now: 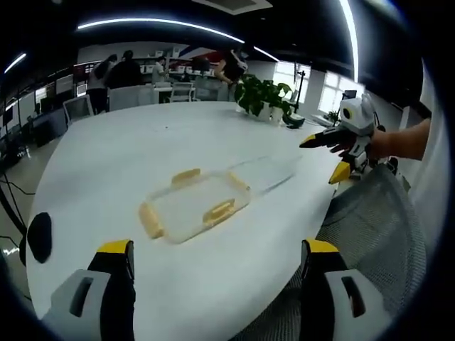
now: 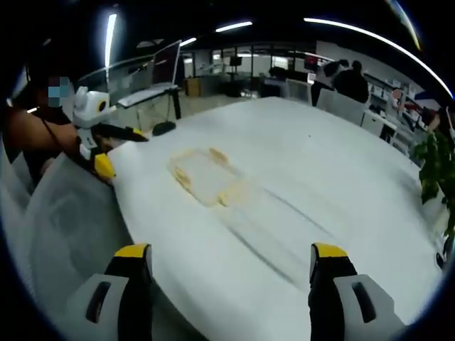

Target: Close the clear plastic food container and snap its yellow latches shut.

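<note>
Both tongs are released, jaws spread wide and holding nothing. In the left gripper view the left gripper hangs over the near edge of the white table; in the right gripper view the right gripper hangs over the table's surface.

The clear plastic food container lies flat on the table, a short way in from the curved edge nearest the person, touched by neither gripper. Its base is shallow and see-through, with yellow latches along its sides. The clear lid lies beside the base toward the right gripper, flat on the tabletop and so faint that its outline is hard to follow. In the right gripper view the container sits well ahead of the jaws, with the lid stretching toward the camera and the left gripper off by the table's rim.

No label or writing can be read on the container.

Bare tabletop lies all round the container. A grey mesh chair back stands against the near edge. A potted plant stands at the table's far side, and desks, chairs and people are beyond it.
</note>
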Available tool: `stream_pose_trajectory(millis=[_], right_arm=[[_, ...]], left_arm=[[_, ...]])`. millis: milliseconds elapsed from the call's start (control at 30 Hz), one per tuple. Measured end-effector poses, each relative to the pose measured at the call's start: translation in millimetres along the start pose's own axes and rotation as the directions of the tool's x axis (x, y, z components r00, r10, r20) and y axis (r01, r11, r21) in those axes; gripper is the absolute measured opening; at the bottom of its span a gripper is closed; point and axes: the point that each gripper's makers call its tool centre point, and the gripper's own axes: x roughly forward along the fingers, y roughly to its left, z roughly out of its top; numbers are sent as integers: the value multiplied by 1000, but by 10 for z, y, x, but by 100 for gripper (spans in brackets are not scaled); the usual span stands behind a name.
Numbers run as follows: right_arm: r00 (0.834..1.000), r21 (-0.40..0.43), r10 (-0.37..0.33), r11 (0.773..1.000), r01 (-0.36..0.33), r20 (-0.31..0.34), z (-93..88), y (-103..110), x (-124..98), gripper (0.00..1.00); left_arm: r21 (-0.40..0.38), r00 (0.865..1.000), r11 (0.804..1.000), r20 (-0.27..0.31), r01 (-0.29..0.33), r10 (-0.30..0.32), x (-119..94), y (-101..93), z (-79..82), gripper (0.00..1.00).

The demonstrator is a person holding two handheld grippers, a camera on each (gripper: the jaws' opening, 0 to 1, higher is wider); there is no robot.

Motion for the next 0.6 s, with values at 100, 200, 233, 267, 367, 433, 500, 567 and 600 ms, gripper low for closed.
stream_pose_trajectory(millis=[100,200,233,267,367,433,500,567,600], right_arm=[[1000,-9,4,1000,-4,-15,-24,4,20,91],[1000,-13,9,1000,-10,-13,-12,15,40,91],[1000,-14,11,1000,-11,-13,-9,20,48,91],[1000,-16,14,1000,-14,-14,-8,25,56,90],[1000,-29,22,999,-23,-21,-4,49,101,90],[999,-34,28,999,-28,-21,1,57,121,89],[999,-38,34,999,-34,-20,11,66,149,89],[999,-47,39,998,-40,-20,19,75,178,89],[999,-50,39,998,-40,-22,21,75,189,88]], left_arm=[[1,1000,1000,-5,2,-2,16,1,-16,98],[5,1000,1000,-12,6,-6,37,-2,-39,98],[7,1000,1000,-14,7,-7,46,0,-46,98],[8,1000,1000,-15,10,-10,55,-2,-55,98],[9,1000,1000,-14,15,-14,76,-3,-68,97],[9,1000,1000,-15,16,-16,90,-1,-78,97],[12,1000,1000,-18,18,-17,105,3,-85,96],[12,1000,1000,-15,21,-21,120,7,-81,96],[13,1000,1000,-15,21,-21,128,12,-79,96]])
